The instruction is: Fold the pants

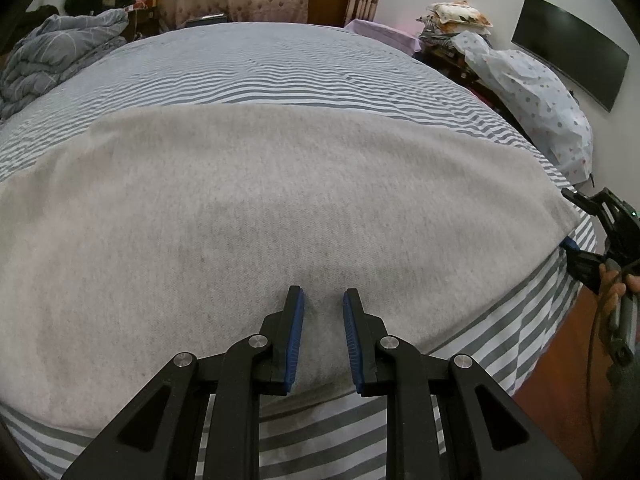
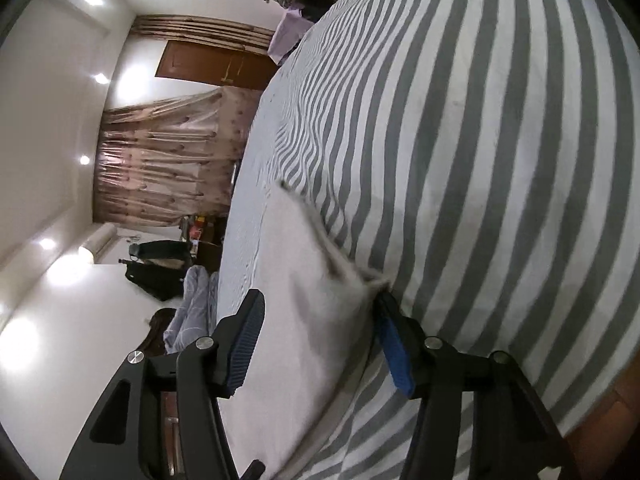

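Fingers of my left gripper (image 1: 323, 300) hang slightly parted over the near edge of the one pair of light grey pants (image 1: 256, 216), pinching nothing, while the pants lie flat across the grey-and-white striped bed (image 1: 280, 68). My right gripper (image 2: 320, 312) has its fingers spread around a corner of the pants at the bed's edge, the pads not pressing it. No writing or label is readable anywhere.
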A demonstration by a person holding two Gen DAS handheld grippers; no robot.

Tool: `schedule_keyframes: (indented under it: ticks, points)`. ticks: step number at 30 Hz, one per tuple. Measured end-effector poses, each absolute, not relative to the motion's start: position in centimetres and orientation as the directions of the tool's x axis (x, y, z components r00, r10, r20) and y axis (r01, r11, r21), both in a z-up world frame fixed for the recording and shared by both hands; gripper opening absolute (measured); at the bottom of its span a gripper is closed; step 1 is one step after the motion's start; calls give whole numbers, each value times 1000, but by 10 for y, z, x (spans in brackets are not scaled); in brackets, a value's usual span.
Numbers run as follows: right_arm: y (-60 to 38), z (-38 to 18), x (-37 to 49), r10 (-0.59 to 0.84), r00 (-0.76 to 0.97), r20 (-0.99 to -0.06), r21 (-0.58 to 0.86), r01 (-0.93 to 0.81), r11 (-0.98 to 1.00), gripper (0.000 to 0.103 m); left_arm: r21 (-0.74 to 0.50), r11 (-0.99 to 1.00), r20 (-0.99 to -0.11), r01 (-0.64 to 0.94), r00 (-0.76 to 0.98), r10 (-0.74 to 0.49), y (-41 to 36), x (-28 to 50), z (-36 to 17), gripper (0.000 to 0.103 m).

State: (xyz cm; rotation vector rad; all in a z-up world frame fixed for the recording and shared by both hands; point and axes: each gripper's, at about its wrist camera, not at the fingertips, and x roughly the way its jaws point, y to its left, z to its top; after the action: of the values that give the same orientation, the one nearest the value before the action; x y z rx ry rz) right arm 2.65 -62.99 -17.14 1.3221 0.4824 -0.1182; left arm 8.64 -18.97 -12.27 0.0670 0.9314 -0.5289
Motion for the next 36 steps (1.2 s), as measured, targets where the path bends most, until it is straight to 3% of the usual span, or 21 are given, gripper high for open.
schedule_keyframes:
  ticks: [3,5,8,18,25,36]
  points:
    - [-626,-169,30,180,893,-413,891,355,284,51,-168,872,-777,460,483,-404,-189,87,-123,22]
    - [-625,-167,36,188,886,-425,884,361,297,34,-166,872,-778,461,483,-403,-189,87,-123,22]
    - [-623,-160,37,197,887,-418,889,355,290,27,-181,869,-778,460,473,-413,-186,89,-124,22]
    - [-582,-74,60,258,898,-356,882,232,409,24,-278,851,-776,446,418,-473,-164,102,-121,22]
    - [-491,-11,126,394,831,-392,807,105,581,24,-334,865,-757,375,440,-483,-113,117,-101,22]
    - [-310,-35,219,613,609,-503,755,-36,655,24,-391,890,-714,232,533,-453,9,131,-83,23]
